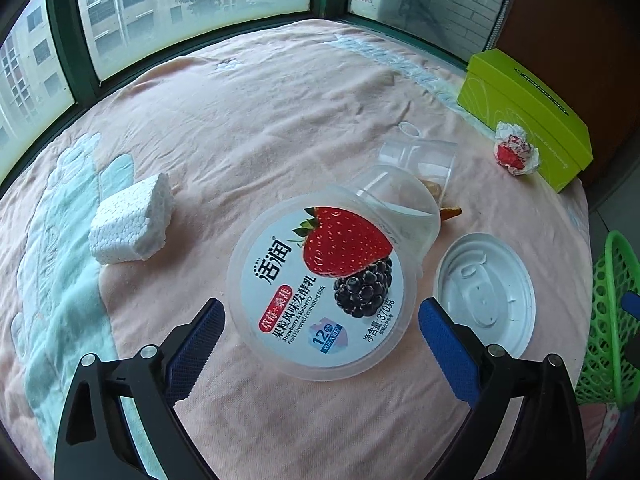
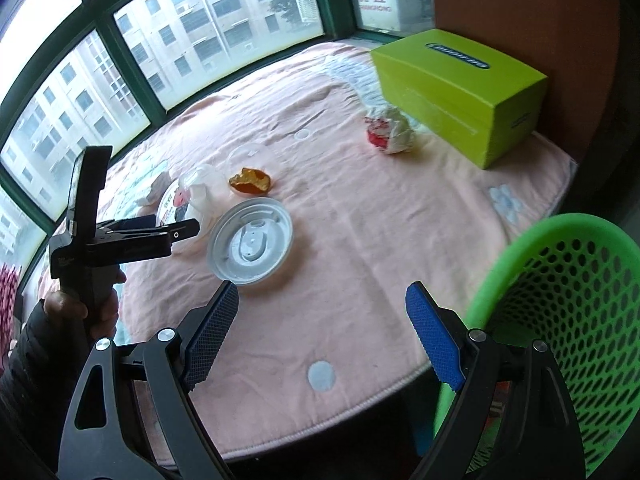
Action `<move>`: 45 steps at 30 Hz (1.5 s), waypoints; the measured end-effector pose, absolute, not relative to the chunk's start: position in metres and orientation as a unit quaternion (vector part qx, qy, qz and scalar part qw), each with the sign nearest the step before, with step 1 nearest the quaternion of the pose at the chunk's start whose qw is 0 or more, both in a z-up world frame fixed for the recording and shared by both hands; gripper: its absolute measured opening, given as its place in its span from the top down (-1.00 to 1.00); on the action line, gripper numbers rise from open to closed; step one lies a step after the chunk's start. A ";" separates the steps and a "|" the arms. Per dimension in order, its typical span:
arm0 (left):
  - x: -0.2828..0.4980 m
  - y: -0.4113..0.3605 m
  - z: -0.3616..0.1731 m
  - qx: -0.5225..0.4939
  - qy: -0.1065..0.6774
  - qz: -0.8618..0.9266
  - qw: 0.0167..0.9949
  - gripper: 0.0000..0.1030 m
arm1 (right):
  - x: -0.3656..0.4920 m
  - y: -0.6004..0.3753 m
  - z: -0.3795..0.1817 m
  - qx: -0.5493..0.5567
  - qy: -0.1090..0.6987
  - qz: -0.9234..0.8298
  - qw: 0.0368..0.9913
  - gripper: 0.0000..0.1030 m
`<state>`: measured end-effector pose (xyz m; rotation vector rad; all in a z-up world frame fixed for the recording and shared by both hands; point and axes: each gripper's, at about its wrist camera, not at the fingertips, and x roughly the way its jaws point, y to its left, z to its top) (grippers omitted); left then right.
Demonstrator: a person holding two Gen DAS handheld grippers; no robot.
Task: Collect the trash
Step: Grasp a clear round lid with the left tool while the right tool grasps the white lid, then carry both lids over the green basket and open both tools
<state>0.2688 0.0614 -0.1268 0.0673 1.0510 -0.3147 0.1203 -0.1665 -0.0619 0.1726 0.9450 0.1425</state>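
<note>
Indoors, pink cloth (image 1: 280, 128) beneath green-framed windows (image 1: 64, 52); each hand-held gripper, left (image 1: 322, 312) and right (image 2: 322, 304), gapes empty.

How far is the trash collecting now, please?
Nothing looks collected yet; what shows of the green basket holds nothing. Both grippers are open: the left gripper frames the yogurt tub, and the right gripper is empty. Left: foam block, white lid, crumpled wrapper, clear cup, orange peel.

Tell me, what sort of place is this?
Probably a home in an apartment block: a cloth-covered table beside green-framed windows facing apartment buildings, with a green tissue box on it.
</note>
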 end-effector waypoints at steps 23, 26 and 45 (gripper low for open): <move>0.227 0.121 -0.088 -0.042 0.473 -0.128 0.870 -0.65 | 0.183 -0.100 -0.109 0.025 0.478 0.138 0.867 -0.80; 0.222 0.127 -0.084 -0.053 0.469 -0.125 0.873 -0.64 | 0.191 -0.093 -0.117 0.007 0.482 0.138 0.865 -0.85; 0.206 0.131 -0.082 -0.070 0.467 -0.128 0.872 -0.63 | 0.197 -0.086 -0.128 -0.004 0.476 0.124 0.871 -0.77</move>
